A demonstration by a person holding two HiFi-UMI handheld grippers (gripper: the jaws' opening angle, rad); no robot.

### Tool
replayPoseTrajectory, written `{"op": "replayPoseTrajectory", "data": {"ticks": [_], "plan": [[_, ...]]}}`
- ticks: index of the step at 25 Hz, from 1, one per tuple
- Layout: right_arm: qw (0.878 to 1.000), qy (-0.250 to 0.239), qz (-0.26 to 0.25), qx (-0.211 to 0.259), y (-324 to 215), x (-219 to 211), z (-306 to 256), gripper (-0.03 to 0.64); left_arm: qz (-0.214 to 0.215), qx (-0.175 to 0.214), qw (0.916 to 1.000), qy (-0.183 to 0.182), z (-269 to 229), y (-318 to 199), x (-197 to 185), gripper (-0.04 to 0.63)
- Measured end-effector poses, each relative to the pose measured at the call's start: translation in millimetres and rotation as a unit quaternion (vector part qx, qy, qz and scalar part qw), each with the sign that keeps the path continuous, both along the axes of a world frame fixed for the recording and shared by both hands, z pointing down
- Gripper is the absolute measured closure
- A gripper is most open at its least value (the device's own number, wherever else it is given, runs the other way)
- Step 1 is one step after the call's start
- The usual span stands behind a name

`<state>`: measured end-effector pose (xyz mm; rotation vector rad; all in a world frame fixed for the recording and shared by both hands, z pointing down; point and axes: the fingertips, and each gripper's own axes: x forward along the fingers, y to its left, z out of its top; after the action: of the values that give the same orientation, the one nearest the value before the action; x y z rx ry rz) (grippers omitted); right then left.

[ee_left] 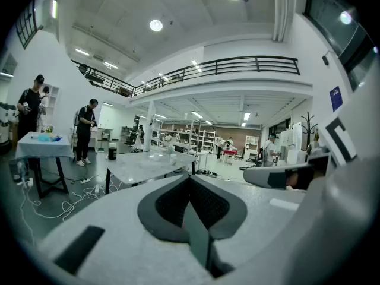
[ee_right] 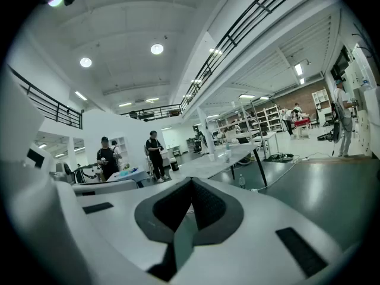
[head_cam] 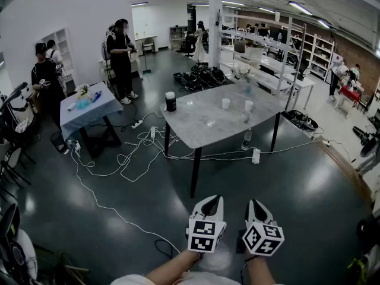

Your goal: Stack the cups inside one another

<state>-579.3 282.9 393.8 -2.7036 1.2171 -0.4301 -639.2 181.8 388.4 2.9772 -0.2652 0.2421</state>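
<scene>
**Cups well ahead, both claws shut: watch the floor and the approach**

Dark, glossy workshop floor lies between you and the grey stone-look table (head_cam: pixel 202 123). The three small white cups (head_cam: pixel 225 103) stand apart from one another on its far right part, none nested yet. They are well away from both tools.

Your left gripper (head_cam: pixel 212 199) and right gripper (head_cam: pixel 255 204) are held low and close to your body. Each has its jaws pressed together with nothing between them.

What could go wrong:

- The loose white cables (head_cam: pixel 142 150) and the white power strip (head_cam: pixel 256 155) lie across the floor on the near side of the table. They are likely to catch a foot if you walk straight in with your eyes on the cups.
- A clear plastic bottle (head_cam: pixel 246 139) stands on the floor beside the right table leg, where a foot could kick it.
- The cups look light and sit near the table's right edge. Arrive with the jaws still together and you will probably push one over or off the table rather than grip it.
- The tall black cylindrical container (head_cam: pixel 170 101) at the table's far left corner is well clear of the cups and probably out of harm's way.

Writing: none can be read. The marker cubes (head_cam: pixel 206 235) carry only black-and-white square patterns. A small blue wall sign (ee_left: pixel 335 98) in the left gripper view is too small to make out.
</scene>
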Motion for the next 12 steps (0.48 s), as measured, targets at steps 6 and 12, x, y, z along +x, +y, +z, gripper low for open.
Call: {"op": "replayPoseTrajectory", "data": {"ticks": [6,12], "plan": [[1.000,0.000,0.002,-0.004,2.4,-3.7,1.7,0.609,0.006,0.003,0.9999,-0.013,12.2,2.5,-2.9,0.601],[1.000,-0.002,0.009,-0.005,3.2,-7.0,5.1,0.609,0.011,0.007,0.9998,-0.014,14.3,2.2,-7.5,0.601]]}}
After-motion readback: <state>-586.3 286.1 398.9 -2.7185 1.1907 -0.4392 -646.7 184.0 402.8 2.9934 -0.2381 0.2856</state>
